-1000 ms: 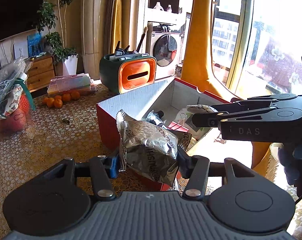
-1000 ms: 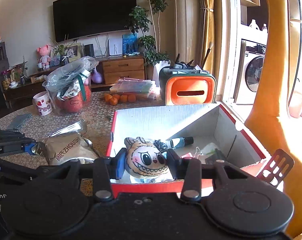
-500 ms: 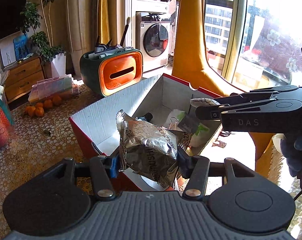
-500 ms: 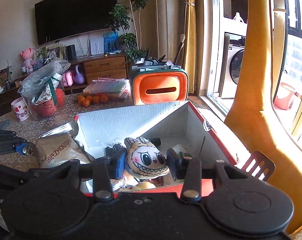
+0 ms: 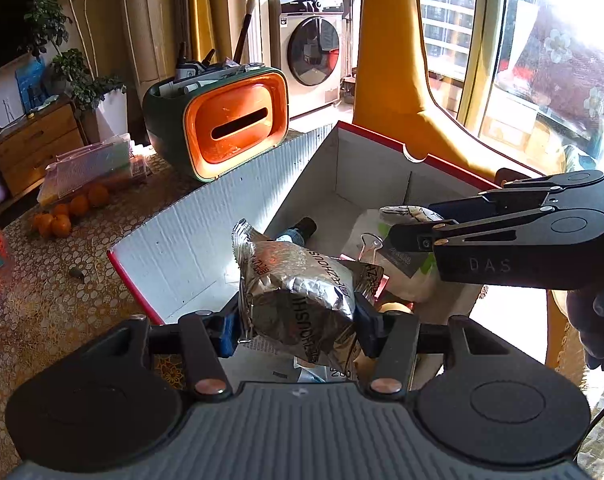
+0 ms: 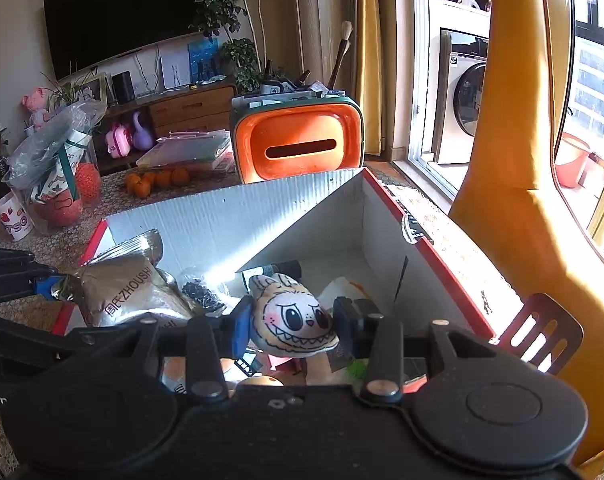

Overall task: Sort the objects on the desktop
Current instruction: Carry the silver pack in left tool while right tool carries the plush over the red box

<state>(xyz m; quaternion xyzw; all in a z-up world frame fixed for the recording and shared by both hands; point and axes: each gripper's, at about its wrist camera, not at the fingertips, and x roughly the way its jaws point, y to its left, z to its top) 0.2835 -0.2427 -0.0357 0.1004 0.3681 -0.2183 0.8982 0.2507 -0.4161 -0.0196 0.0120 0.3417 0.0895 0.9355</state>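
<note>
I have the left tongs (image 5: pixel 298 322) clamped on the foil packet (image 5: pixel 302 292) and the right tongs (image 6: pixel 288 326) on the plush face (image 6: pixel 292 318), both poised over the red box (image 6: pixel 294 208) for dropping in.

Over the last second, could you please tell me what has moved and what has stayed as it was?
Both grippers have carried their loads forward and a little down over the red and white box, which now fills more of each view. The left gripper keeps its hold on the silver foil bag, the right gripper on the plush toy. Nothing was let go. The orange organizer and the oranges sit as before.
</note>
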